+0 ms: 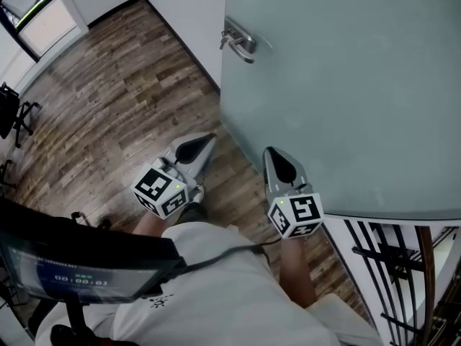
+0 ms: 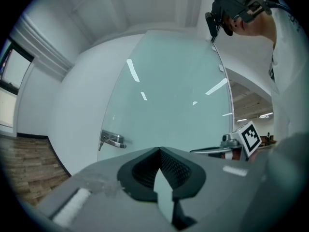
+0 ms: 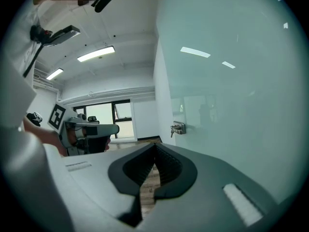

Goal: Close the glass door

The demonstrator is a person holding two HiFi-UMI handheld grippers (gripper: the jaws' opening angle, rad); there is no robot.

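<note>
at the 9 o'clock edge of the head view a black office chair (image 1: 14, 114) stands on the wood floor (image 1: 108, 99), and a dark screen (image 1: 72, 272) sits at 8 o'clock, close to the person's white shirt (image 1: 216, 287).

just left of centre, the left gripper (image 1: 207, 140) points toward 1 o'clock over the floor, with its marker cube (image 1: 160, 189) at the near end. its own view shows the two jaws pressed together at the tips with nothing between them, and it is apart from the door.

the metal handle (image 1: 241, 42) sits at 12 o'clock, on the near left edge of the glass door (image 1: 346, 85). the frosted pale blue-green door fills the view from 12 round to 3 o'clock, and its lower edge runs down to the floor beside the grippers. a white wall (image 1: 187, 6) stands just left of the handle.

the right gripper (image 1: 270, 151) points toward 12 o'clock, right of centre, with its tips just beside the foot of the door; i cannot tell whether they touch it. its own view shows the claw closed tight and empty, with the glass at 3 o'clock.

a black railing (image 1: 389, 265) shows at 5 o'clock.
</note>
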